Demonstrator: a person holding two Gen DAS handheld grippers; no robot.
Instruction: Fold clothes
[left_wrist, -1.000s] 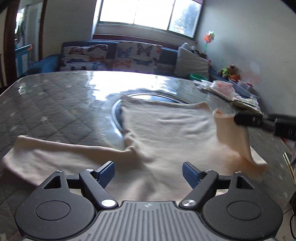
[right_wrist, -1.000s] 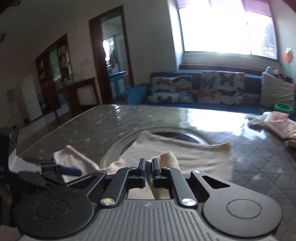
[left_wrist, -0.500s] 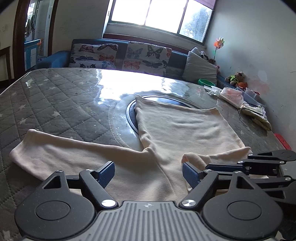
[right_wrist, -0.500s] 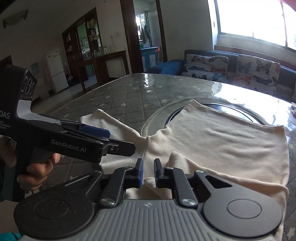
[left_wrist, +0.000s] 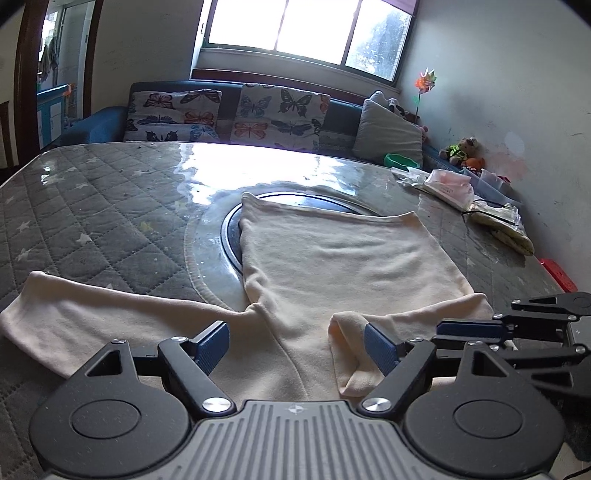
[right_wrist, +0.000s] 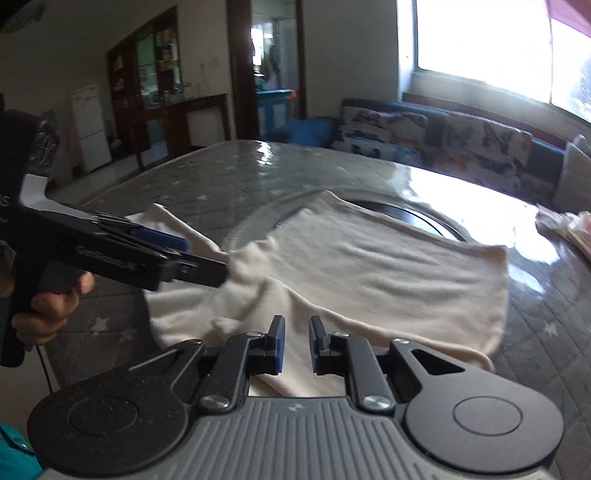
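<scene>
Cream long-sleeved top (left_wrist: 343, 258) lies spread on the quilted grey table cover (left_wrist: 92, 206), its body running from the near edge toward the far edge, over the round inset at the table's middle. One sleeve (left_wrist: 103, 317) stretches flat toward the left edge, its long axis running across the table. The other sleeve (left_wrist: 349, 354) is already turned inward, lying doubled on the body near the near edge.

The left gripper (left_wrist: 297, 349) hovers over the near part of the top with its jaws wide apart and nothing between them. The outstretched sleeve lies to its left, and this gripper is the nearer one to it. The right gripper (right_wrist: 297, 345) stands with a narrow gap between its jaws, over the folded sleeve; no cloth is clamped between its pads as far as the right wrist view shows.

Judging from this, the flat sleeve is what remains unfolded, and reaching it falls to the left hand (right_wrist: 51, 306).
</scene>
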